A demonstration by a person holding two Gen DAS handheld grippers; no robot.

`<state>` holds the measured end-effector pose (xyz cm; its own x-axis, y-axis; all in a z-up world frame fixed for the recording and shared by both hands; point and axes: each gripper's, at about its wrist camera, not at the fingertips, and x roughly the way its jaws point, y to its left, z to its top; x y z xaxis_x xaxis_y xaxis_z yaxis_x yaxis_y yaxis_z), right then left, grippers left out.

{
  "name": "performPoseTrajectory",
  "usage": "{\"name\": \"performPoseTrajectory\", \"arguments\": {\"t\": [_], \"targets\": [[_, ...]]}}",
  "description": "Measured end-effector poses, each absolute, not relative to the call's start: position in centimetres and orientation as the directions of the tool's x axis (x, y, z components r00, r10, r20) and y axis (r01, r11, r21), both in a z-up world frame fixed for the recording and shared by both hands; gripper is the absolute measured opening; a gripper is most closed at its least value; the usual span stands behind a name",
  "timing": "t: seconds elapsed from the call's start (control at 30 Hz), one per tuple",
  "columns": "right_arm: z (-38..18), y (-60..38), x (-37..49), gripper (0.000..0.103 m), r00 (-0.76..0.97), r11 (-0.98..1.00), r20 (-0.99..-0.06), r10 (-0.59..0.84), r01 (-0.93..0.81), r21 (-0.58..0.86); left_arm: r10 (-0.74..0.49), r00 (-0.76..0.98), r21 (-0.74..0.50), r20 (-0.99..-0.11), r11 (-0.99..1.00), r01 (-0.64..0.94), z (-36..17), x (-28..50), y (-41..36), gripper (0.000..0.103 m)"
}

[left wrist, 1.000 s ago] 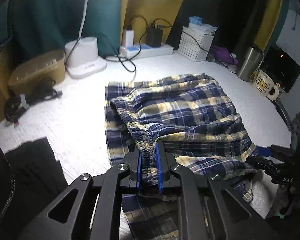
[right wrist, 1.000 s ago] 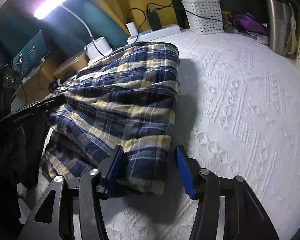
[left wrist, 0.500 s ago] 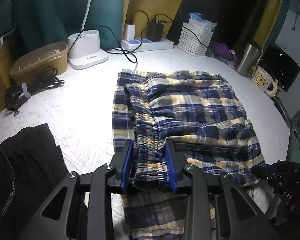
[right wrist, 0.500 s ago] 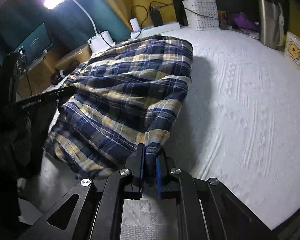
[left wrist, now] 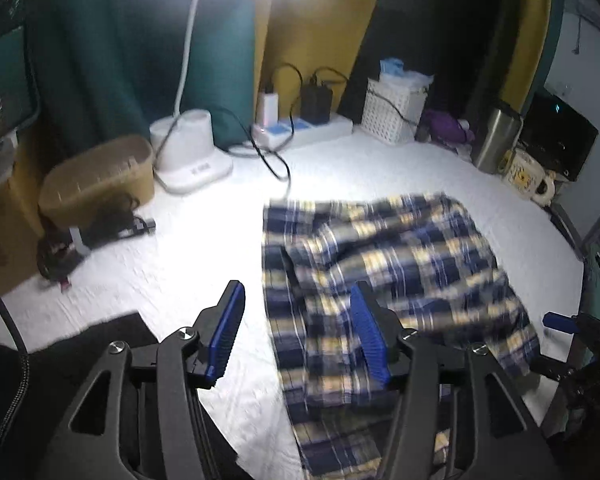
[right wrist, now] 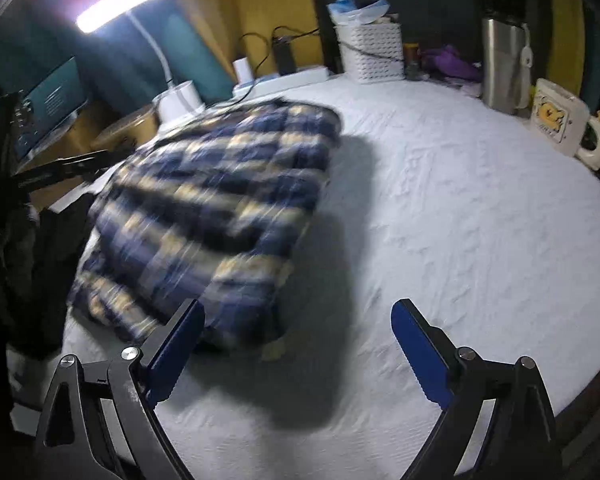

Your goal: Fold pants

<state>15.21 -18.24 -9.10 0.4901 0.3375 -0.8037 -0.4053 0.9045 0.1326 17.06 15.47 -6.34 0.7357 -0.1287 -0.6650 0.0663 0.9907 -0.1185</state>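
The blue and yellow plaid pants [left wrist: 384,276] lie folded in a heap on the white tablecloth [left wrist: 204,248]. My left gripper [left wrist: 298,332] hovers over their near left edge with its jaws opening. Its pads [left wrist: 228,328] press on nothing; the cloth lies loose beneath the right finger. In the right wrist view the pants [right wrist: 212,208] are blurred. My right gripper [right wrist: 300,344] stands at their near corner, jaws opening wide, and the corner lies free by its left finger [right wrist: 180,340]. Each gripper shows at the edge of the other's view.
Along the back stand a lamp base [left wrist: 188,148], a power strip [left wrist: 300,132] with chargers, a white basket [left wrist: 392,112], a steel tumbler [left wrist: 496,140] and a mug [left wrist: 528,172]. A tan box [left wrist: 96,176] and cables sit at the left. Black cloth [left wrist: 80,344] lies near left.
The left gripper, shut on the waistband before, has let it go and drawn back upward. The right gripper pinched the near corner half a second ago and has now let it drop.
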Motion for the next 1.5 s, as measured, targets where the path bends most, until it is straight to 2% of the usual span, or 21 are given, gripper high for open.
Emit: {"name": "performPoseTrajectory", "arguments": {"t": [0.13,0.43,0.53,0.63,0.7,0.83,0.87,0.93,0.97,1.07,1.3,1.5], "targets": [[-8.9,-19.3,18.0,0.095,0.514,0.916,-0.796,0.32,-0.383,0.121,-0.134,0.743,-0.131,-0.655,0.989,0.063,-5.9,18.5,16.0,0.056],[-8.0,-18.5,26.1,0.092,0.553,0.89,-0.734,0.395,-0.429,0.155,-0.167,0.668,-0.111,-0.725,0.986,0.126,-8.8,22.4,14.6,0.057],[-8.4,-17.2,28.7,0.076,0.528,0.87,-0.731,0.432,-0.458,0.183,-0.184,0.657,-0.119,-0.731,0.983,0.143,-9.5,23.3,14.3,0.057],[-9.6,-15.7,30.8,0.069,0.474,0.852,-0.757,0.449,-0.483,0.203,-0.189,0.656,-0.109,-0.731,0.981,0.161,-9.7,23.7,14.1,0.057],[-10.3,-14.7,31.6,0.06,0.437,0.836,-0.771,0.463,-0.504,0.217,-0.183,0.657,-0.098,-0.731,0.982,0.164,-9.8,23.9,14.1,0.055],[-10.9,-13.6,32.1,0.043,0.397,0.815,-0.782,0.48,-0.532,0.229,-0.171,0.653,-0.057,-0.738,0.98,0.193,-9.9,24.4,13.6,0.043],[-10.9,-13.6,32.2,0.036,0.396,0.813,-0.781,0.482,-0.534,0.231,-0.174,0.651,-0.054,-0.739,0.978,0.199,-10.0,24.6,13.6,0.034],[-10.9,-13.5,32.3,0.022,0.402,0.814,-0.775,0.487,-0.53,0.237,-0.173,0.647,-0.045,-0.742,0.977,0.209,-10.2,24.9,13.4,0.031],[-10.8,-13.6,32.5,0.017,0.404,0.815,-0.772,0.491,-0.527,0.242,-0.173,0.648,-0.037,-0.741,0.975,0.218,-10.2,25.0,13.3,0.028],[-10.4,-13.5,32.8,0.011,0.416,0.816,-0.763,0.494,-0.525,0.243,-0.172,0.659,-0.026,-0.732,0.974,0.225,-9.8,25.2,13.0,0.026],[-9.4,-13.4,33.9,0.009,0.449,0.823,-0.743,0.495,-0.518,0.235,-0.175,0.688,-0.023,-0.704,0.974,0.224,-8.1,26.2,12.7,0.025],[-9.6,-13.2,35.4,0.009,0.461,0.832,-0.743,0.486,-0.505,0.23,-0.166,0.681,-0.029,-0.713,0.978,0.207,-8.6,27.6,13.1,0.025]]}}
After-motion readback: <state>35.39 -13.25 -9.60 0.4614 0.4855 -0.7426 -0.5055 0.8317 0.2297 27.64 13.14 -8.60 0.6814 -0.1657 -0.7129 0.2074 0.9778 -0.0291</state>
